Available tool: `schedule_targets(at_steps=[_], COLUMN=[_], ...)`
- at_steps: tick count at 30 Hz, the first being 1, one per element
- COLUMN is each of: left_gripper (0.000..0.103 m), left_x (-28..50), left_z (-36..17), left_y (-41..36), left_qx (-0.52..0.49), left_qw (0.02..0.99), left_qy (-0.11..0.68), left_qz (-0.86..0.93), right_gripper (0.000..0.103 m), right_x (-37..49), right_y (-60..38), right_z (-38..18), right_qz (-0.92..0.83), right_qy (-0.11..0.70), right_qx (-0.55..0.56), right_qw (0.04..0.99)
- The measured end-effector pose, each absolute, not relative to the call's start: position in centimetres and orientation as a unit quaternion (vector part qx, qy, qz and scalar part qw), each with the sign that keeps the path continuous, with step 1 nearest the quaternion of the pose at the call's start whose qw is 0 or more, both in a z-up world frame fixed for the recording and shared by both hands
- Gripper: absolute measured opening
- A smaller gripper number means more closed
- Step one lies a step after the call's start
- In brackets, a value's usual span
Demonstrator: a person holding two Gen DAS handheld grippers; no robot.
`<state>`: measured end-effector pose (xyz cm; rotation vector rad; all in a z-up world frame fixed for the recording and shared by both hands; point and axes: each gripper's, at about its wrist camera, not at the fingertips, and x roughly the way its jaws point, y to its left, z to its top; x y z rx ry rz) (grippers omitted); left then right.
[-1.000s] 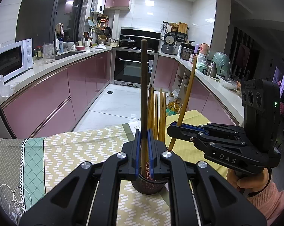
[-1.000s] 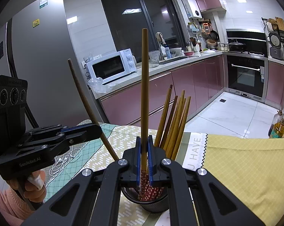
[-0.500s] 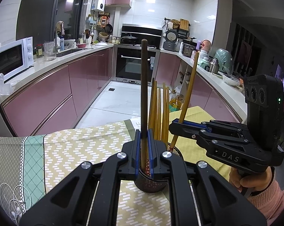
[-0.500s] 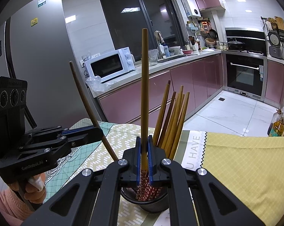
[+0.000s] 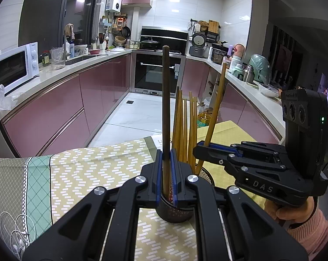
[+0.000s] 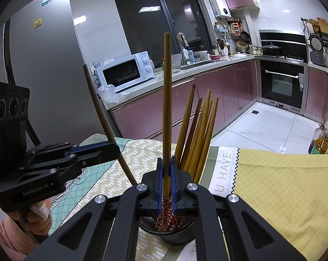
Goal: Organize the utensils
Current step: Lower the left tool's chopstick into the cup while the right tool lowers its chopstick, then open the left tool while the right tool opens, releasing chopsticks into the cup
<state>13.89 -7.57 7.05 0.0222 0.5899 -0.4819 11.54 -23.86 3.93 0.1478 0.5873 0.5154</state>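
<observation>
On the left, a dark brown chopstick (image 5: 165,108) is pinched upright between the blue pads of the left gripper (image 5: 166,169), whose jaws are pressed together on its lower part. Its tip is seen to reach down into the dark metal chopstick holder (image 5: 174,214), which stands on the patterned tablecloth (image 5: 94,169). In the middle, a bundle of lighter bamboo chopsticks (image 5: 184,130) is already stood in this holder, leaning a little. To the right, a light bamboo chopstick (image 6: 166,108) is clamped in the same way by the right gripper (image 6: 166,174), closed tightly on it, and its red patterned end is lowered into the holder among the others.

The chopsticks are judged to be light, stiff and thin, with a smooth surface, so they can slip or rotate between the pads if they are held loosely. A hold near the lower third, as it is now, is considered good, because the long free end is then kept steady. The holder is probably light too, and it may be tipped if a stick is pushed sideways against its rim.
</observation>
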Motion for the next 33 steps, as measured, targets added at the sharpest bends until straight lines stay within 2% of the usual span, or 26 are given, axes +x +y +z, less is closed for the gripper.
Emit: schedule_targets(at_steps=[33], left_gripper=[0.008], left_x=[17.1], left_z=[5.3], left_y=[-8.9], left_qx=[0.009], left_qw=[0.923], left_qy=[0.309], left_qz=[-0.228], right_gripper=[0.006], right_x=[12.7], right_y=[-23.3], right_z=[1.7], right_qz=[0.251], right_qy=[0.314], right_qx=[0.08], right_qw=[0.912])
